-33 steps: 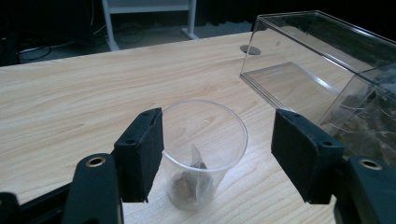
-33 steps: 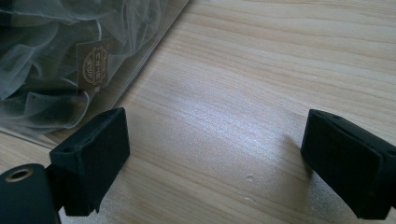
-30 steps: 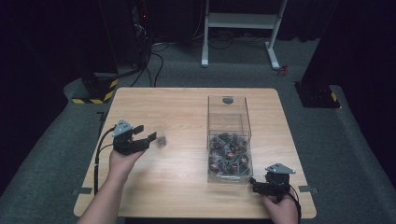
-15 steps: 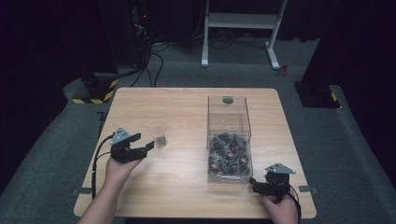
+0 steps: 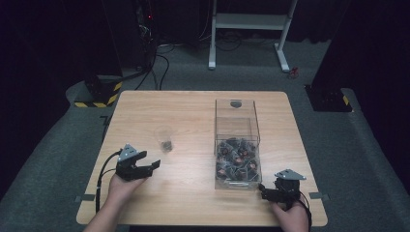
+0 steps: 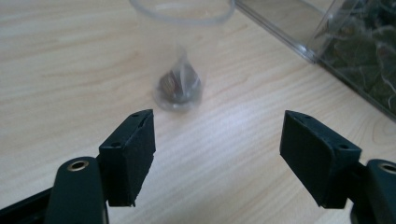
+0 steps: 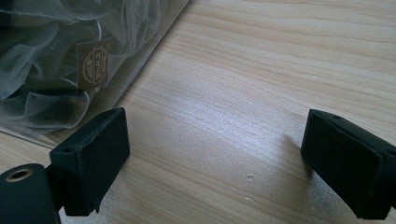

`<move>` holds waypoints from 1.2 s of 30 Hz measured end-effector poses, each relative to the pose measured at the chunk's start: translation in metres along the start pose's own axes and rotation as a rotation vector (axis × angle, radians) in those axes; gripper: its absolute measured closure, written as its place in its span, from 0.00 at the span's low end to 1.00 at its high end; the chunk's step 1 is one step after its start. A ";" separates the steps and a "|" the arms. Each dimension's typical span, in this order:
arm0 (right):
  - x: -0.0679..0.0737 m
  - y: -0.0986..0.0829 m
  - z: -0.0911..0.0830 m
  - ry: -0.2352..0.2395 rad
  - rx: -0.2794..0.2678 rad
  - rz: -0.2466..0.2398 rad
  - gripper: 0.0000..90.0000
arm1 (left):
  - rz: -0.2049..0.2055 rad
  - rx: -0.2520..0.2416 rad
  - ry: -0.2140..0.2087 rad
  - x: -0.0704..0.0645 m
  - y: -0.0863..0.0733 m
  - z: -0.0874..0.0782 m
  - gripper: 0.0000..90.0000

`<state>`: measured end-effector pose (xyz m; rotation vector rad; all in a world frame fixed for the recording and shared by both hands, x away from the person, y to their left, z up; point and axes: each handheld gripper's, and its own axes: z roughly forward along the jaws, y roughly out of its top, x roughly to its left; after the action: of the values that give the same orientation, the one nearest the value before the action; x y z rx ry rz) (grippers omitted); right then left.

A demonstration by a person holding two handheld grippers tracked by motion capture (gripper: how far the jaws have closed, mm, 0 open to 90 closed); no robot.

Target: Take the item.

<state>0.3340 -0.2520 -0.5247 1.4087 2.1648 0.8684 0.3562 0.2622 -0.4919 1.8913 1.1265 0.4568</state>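
Observation:
A clear plastic cup [image 5: 164, 137] [image 6: 183, 51] stands upright on the wooden table [image 5: 193, 193] left of centre, with one small wrapped dark item at its bottom. My left gripper [image 5: 147, 166] [image 6: 217, 154] is open, low near the table's front left, a short way in front of the cup with empty jaws. A clear box [image 5: 237, 145] [image 6: 336, 42] [image 7: 70, 56] holds several wrapped dark items in its near half. My right gripper [image 5: 265, 192] [image 7: 215, 163] rests open by the box's front right corner, nothing between its jaws.
A small dark item [image 5: 236, 103] lies at the far end of the box. Past the table's far edge are a white stand's legs [image 5: 246, 29] and floor cables [image 5: 159, 58]. Bare wood lies between the cup and the box.
My left gripper has pulled back from the cup toward the table's front edge and sits lower. The cup stands alone. The right gripper has not moved.

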 end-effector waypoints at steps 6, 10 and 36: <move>0.000 0.000 0.000 0.000 0.000 0.000 0.09 | 0.029 0.078 -0.001 -0.005 -0.019 0.002 0.30; 0.000 0.000 0.000 0.000 0.000 0.000 0.09 | 0.052 0.126 0.008 -0.008 -0.030 0.002 0.29; 0.000 0.000 0.000 -0.001 0.000 0.001 0.09 | 0.067 0.158 0.115 -0.017 -0.047 0.002 0.12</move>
<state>0.3339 -0.2520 -0.5247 1.4093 2.1638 0.8684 0.3239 0.2574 -0.5297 2.0670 1.2072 0.5338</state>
